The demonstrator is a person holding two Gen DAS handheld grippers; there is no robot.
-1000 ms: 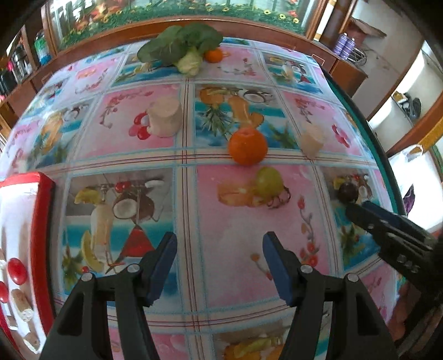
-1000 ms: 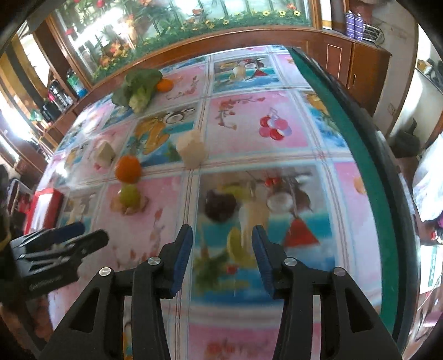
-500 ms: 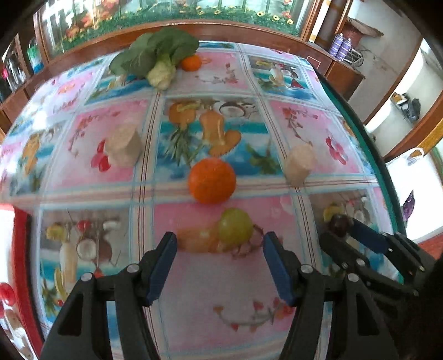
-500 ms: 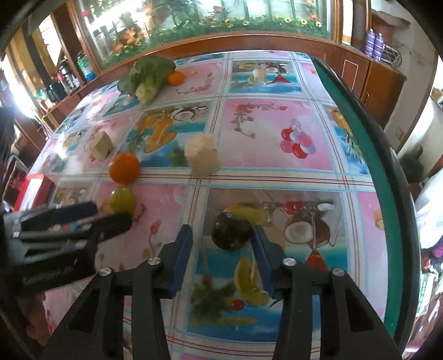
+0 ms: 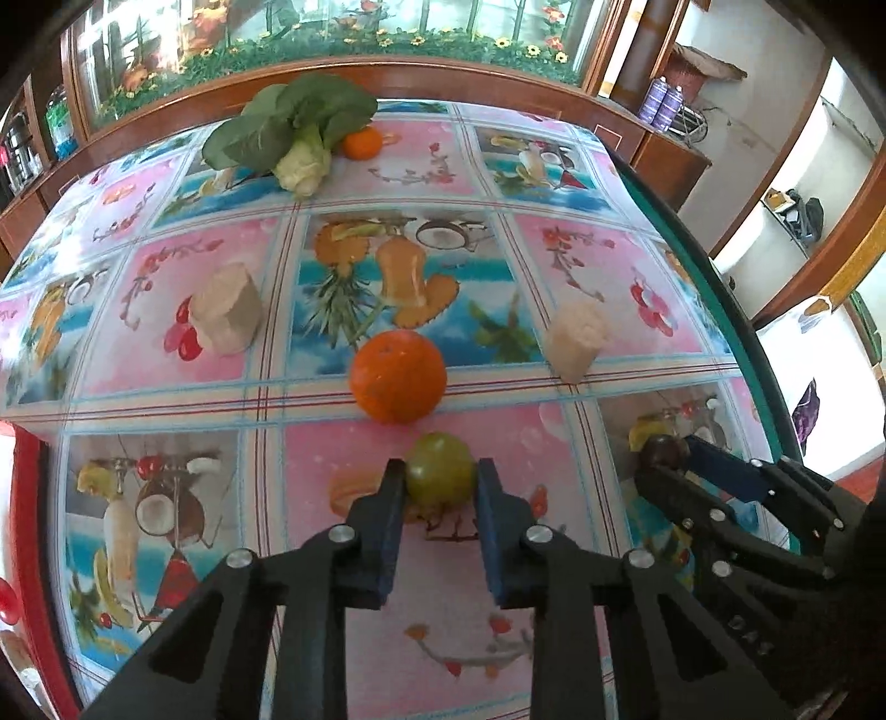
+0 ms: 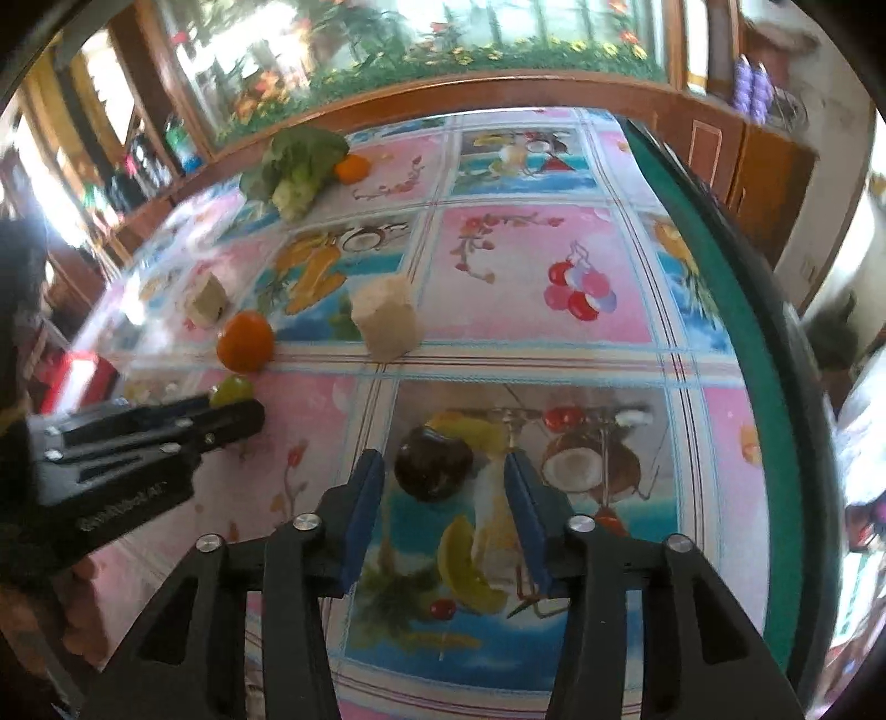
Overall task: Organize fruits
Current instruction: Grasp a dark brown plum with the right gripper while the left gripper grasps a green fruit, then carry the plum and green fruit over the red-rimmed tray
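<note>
Only writing: embossed lettering on left gripper point(image 6: 232, 412) body, unreadable. Its jaws pinch the green fruit point(image 5: 440, 469) just before the orange point(image 5: 397, 375). Right gripper point(image 6: 440, 487) spread, straddling the dark fruit point(image 6: 433, 464). Table edge point(image 6: 736, 310) lies rightward.

A home dining room. The desk point(image 5: 554, 166) wears a fruit-printed plastic cloth and carries oranges point(image 5: 397, 375) and a leafy green point(image 5: 293, 127); wooden cabinets point(image 6: 742, 155) and a flower mural point(image 5: 332, 33) line the walls.
</note>
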